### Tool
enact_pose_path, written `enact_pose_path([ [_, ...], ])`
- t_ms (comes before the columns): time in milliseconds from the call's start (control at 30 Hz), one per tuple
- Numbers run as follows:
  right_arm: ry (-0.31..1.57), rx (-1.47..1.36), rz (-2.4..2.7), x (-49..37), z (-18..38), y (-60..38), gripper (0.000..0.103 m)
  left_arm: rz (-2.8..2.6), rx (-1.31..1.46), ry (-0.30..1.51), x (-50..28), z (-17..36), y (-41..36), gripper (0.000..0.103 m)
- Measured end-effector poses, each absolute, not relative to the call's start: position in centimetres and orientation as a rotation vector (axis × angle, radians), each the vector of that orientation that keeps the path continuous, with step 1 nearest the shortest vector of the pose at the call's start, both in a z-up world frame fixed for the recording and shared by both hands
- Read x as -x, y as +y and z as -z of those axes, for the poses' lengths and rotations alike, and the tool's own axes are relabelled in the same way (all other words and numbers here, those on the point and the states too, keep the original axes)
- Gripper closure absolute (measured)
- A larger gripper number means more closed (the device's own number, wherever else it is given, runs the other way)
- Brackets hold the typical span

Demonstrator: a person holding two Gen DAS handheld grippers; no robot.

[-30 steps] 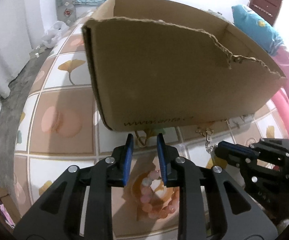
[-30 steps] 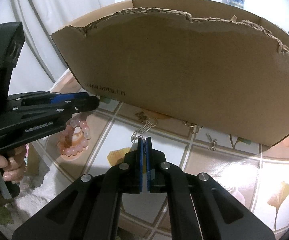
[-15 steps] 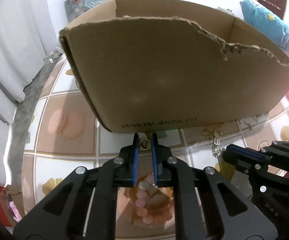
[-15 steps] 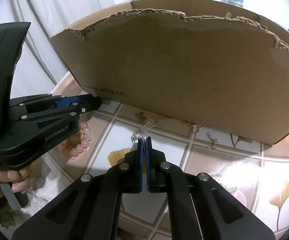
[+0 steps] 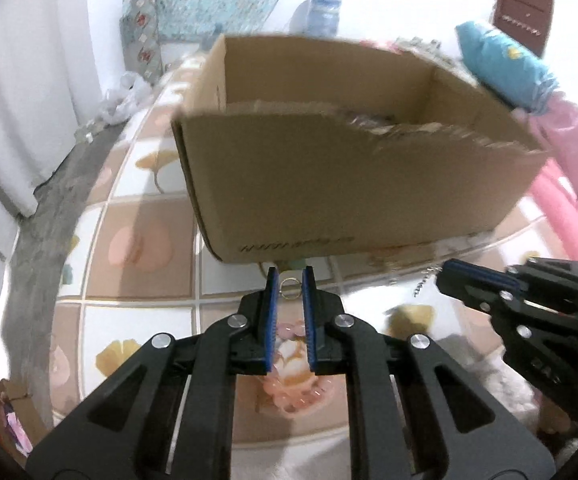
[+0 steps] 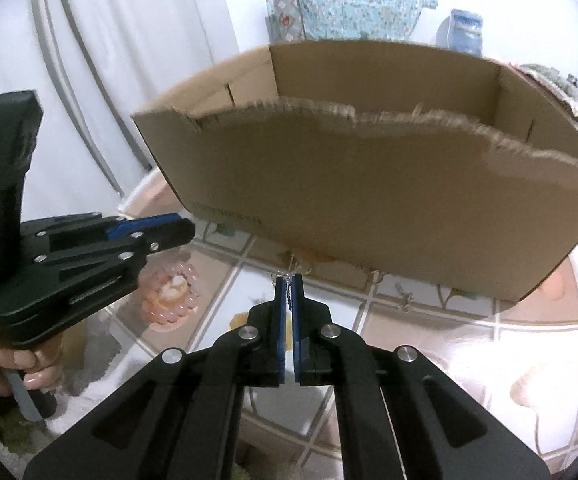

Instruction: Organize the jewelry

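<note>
Just near the cardboard box, we grip a small ring in the left gripper and clench a thin chain in the right gripper. Either light piece could slip out, we judge, or catch the box's torn rim.

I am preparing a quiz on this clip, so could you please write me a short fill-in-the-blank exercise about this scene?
The left gripper holds a small metal ___ between its blue pads.
The right gripper is shut on a thin silver ___.
The brown cardboard box has a ___ front top edge.
The pink bead bracelet lies ___ the box.

Missing words: ring; chain; torn; outside
</note>
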State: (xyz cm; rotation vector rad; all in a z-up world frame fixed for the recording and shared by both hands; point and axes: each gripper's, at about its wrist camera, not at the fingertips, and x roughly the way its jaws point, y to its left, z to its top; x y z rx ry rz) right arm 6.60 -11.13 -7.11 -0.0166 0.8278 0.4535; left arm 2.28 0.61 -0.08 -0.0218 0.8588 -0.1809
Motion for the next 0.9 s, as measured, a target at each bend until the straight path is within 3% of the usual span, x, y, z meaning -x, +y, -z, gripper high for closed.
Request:
enact_pose_path([
  [233,0.688,-0.007,-0.445,-4.9,1.9,-13.4,0.1,0.269,0.009,0.703,0.0,-6.9,0.1,0.092],
  [433,0.56,-0.024,-0.427,-7.0,-3.7,-15.0,0.1,0.358,-0.042,0.575,-2.8,-12.0,-2.4,0.092],
  [900,0.823,-0.097,-0.232,-20.7,-1.3,-16.4,0.1,0.344,-0.034,0.811,-17.4,-8.6,-4.4,0.092],
])
